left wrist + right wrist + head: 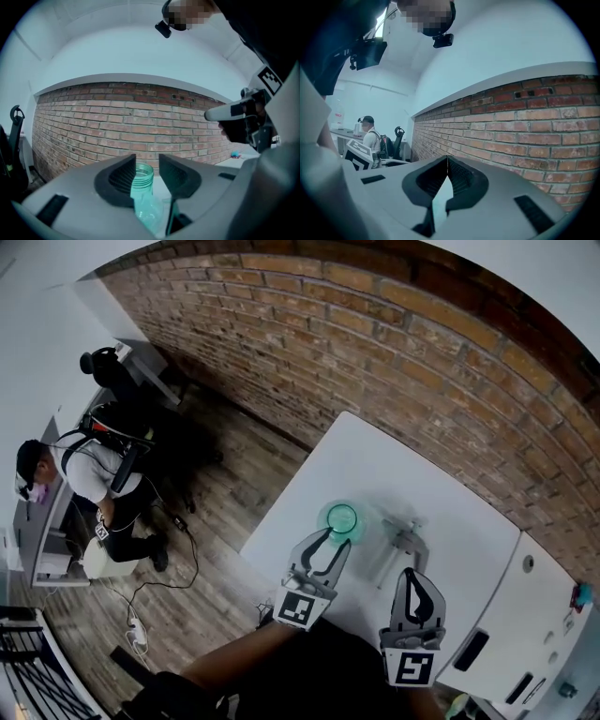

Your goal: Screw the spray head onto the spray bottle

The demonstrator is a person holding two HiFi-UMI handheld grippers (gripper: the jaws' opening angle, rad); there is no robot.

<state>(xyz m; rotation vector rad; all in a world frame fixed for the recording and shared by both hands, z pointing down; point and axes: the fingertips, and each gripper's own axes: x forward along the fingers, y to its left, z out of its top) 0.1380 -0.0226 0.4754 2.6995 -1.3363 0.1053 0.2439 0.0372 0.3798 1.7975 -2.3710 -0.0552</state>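
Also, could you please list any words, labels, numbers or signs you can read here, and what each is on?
None: no legible text in any view.
Cubes on the left gripper and right gripper: black square marker patterns only, no letters.
On the spray bottle: no label visible.

Rear wall: a red brick wall (375,343) runs the length of the room, with a plain white wall (140,51) above it. Floor: grey-brown wood planks (225,512). A white table (375,465) stands just beside the brick, with a white unit (539,606) set against its right end. Far left: a person (84,474) at a pale desk (37,531), with a black chair (108,371) near. A white power strip (138,634) with cable lies on the floor. Lighting is even.
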